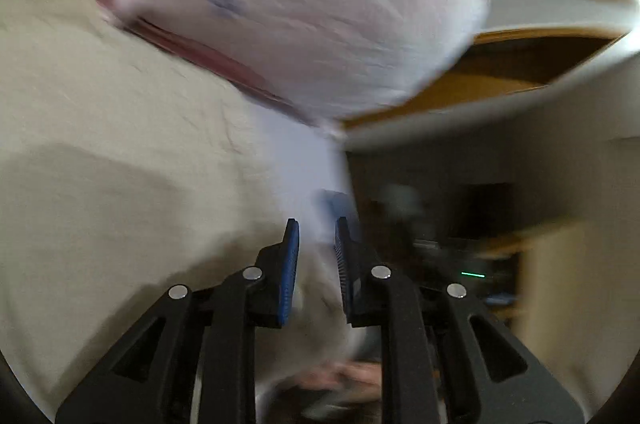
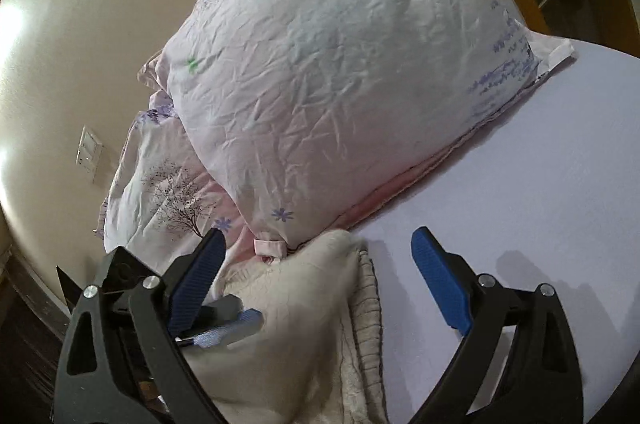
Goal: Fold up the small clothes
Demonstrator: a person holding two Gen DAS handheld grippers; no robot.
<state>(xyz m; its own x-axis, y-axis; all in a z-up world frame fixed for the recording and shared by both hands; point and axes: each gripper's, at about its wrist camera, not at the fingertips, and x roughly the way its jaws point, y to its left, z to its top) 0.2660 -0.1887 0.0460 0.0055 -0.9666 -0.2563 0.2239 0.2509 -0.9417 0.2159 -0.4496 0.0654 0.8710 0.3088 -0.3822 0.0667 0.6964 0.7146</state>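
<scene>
Fingers [image 1: 290,264] of left gripper [image 1: 316,256] sitting nearly closed, narrow gap, pinching a fold of cream garment [image 1: 120,183]; cloth running between the blue pads and billowing off left, frame heavily motion-blurred. Seen from right wrist: left gripper [image 2: 228,328] biting the same cream garment [image 2: 288,324] near its left edge. Right gripper [image 2: 316,264] spread wide, fingers [image 2: 438,284] gripping nothing; left pad brushing garment edge, right pad hovering over lilac sheet [image 2: 540,183]. Garment bunched on sheet at near side, ribbed hem [image 2: 366,304] showing, far tip touching floral pillow [image 2: 340,63]. Second pillow with tree print [image 2: 168,191] lying left, under the first. Wall switch [image 2: 89,153] at far left. No readable writing or brand labels anywhere.
</scene>
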